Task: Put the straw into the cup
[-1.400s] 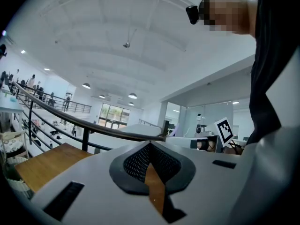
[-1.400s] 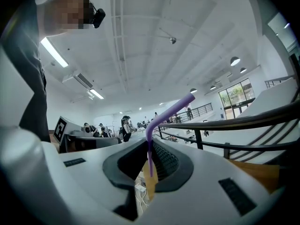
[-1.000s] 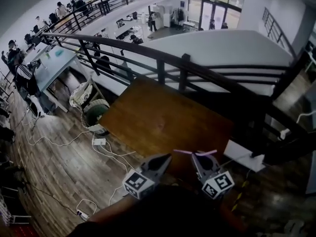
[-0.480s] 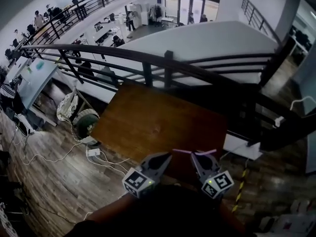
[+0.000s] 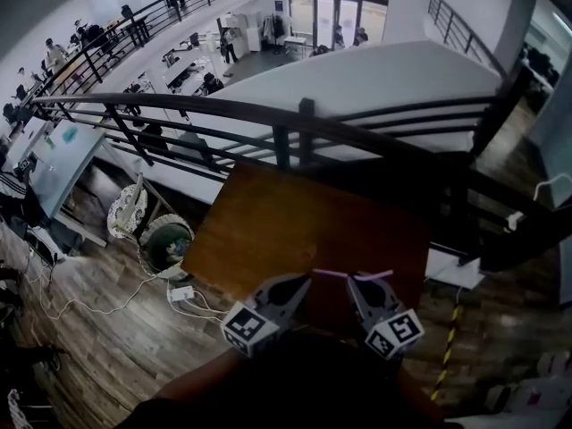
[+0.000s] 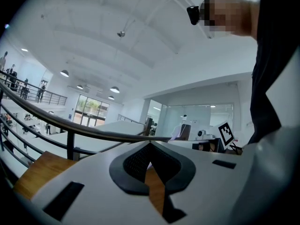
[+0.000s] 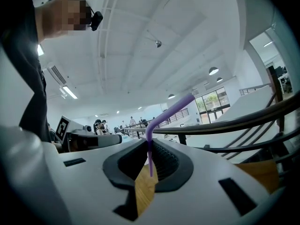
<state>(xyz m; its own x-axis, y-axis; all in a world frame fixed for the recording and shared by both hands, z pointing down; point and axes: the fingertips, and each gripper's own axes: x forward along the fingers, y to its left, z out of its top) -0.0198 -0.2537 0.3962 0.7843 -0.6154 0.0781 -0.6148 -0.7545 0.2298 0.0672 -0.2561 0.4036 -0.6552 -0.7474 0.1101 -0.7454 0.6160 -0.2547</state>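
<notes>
A purple bendy straw lies crosswise in my right gripper, which is shut on it low in the head view. In the right gripper view the straw rises from between the dark pads and bends off to the right. My left gripper hangs just left of it with its tips pressed together and nothing between them; its own view shows the pads meeting at a point. Both grippers hover over the near edge of a brown wooden table. No cup shows in any view.
A black metal railing runs along the far side of the table, with a drop to a lower floor behind it. Left of the table are a round basket and loose cables on the wood floor. The right gripper's marker cube shows in the left gripper view.
The head view has swung a little, so the table and railing sit differently in the frame. Both grippers keep their places and the straw stays held.
</notes>
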